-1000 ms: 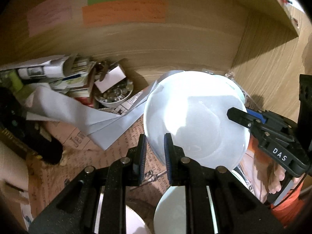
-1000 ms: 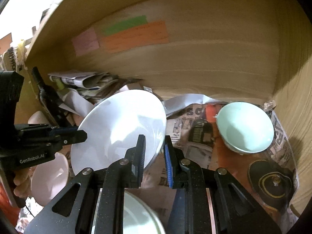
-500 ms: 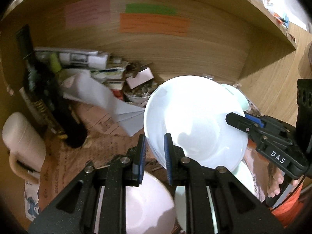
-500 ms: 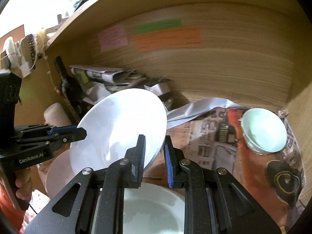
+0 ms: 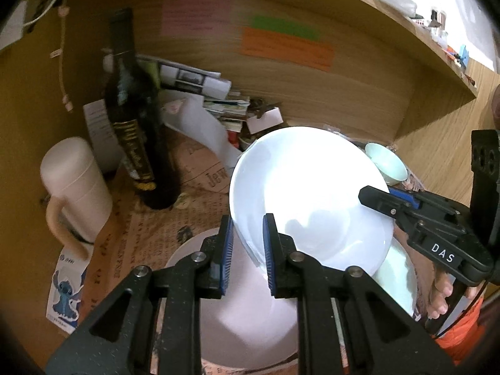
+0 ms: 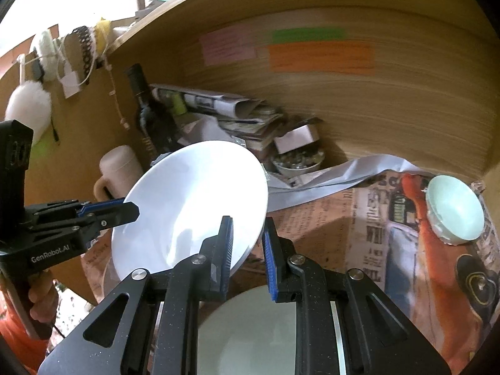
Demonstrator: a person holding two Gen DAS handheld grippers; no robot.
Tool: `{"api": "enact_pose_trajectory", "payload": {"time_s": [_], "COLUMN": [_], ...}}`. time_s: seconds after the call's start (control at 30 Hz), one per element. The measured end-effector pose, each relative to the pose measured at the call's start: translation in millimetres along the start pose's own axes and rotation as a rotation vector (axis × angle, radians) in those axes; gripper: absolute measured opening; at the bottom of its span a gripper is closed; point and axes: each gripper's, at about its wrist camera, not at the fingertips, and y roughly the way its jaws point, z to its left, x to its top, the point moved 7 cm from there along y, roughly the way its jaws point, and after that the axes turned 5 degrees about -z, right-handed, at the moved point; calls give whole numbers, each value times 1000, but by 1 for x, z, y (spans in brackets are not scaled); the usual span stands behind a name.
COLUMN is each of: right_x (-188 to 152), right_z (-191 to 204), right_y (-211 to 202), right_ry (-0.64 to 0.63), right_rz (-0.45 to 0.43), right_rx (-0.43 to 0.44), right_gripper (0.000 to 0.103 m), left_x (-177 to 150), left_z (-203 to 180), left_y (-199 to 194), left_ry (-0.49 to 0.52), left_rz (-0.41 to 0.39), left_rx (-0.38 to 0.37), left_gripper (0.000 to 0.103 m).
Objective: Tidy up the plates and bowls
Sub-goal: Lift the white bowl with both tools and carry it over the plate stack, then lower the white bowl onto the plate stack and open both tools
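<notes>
A white plate (image 5: 306, 193) is held tilted in the air by both grippers. My left gripper (image 5: 247, 250) is shut on its left rim; it also shows in the right wrist view (image 6: 125, 211). My right gripper (image 6: 247, 256) is shut on the plate (image 6: 193, 209) at its right rim; it also shows in the left wrist view (image 5: 375, 198). Below lie a pink plate (image 5: 247, 312) and a pale green plate (image 6: 259, 331). A pale green bowl (image 6: 454, 209) sits at the far right on the newspaper.
A dark bottle (image 5: 134, 131) and a cream mug (image 5: 75, 190) stand at the left. Papers and a small bowl of bits (image 6: 297, 159) crowd the back wall. The wooden alcove walls and a shelf close in above.
Both grippers have pulled back and up from the alcove with the plate between them. The bottle, the mug and the plates below have come into view.
</notes>
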Motion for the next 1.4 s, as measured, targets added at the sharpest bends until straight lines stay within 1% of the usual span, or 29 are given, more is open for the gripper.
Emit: {"api": "enact_pose_trajectory", "payload": {"time_s": [0.2,0.4,0.6,0.8,1.13,1.4], "right_x": [-9,-24,-37,-47,-60,-63], "right_z": [20,33,42,45,49,52], "right_y": [5,14,25,35,44,47], "right_ry": [-10,3,9,17,10,-10], "right_rz": [21,62,105,146,193,209], "right_rx": [17,36,49,59,68,74], "right_gripper": [17,17,17,17,17,17], "left_x": [-12,-27,-39,-49,-60,-64], "left_z": [17,31,41,48,52,55], "left_y": [-6,-10,-13,-8,1,2], "left_ry": [-28,-44,-57,-75,-51,-37], "left_rz": [12,31,41,67,98,103], "left_rx": [9,27,44,48,94,116], "left_gripper": [17,17,17,17,17,17]}}
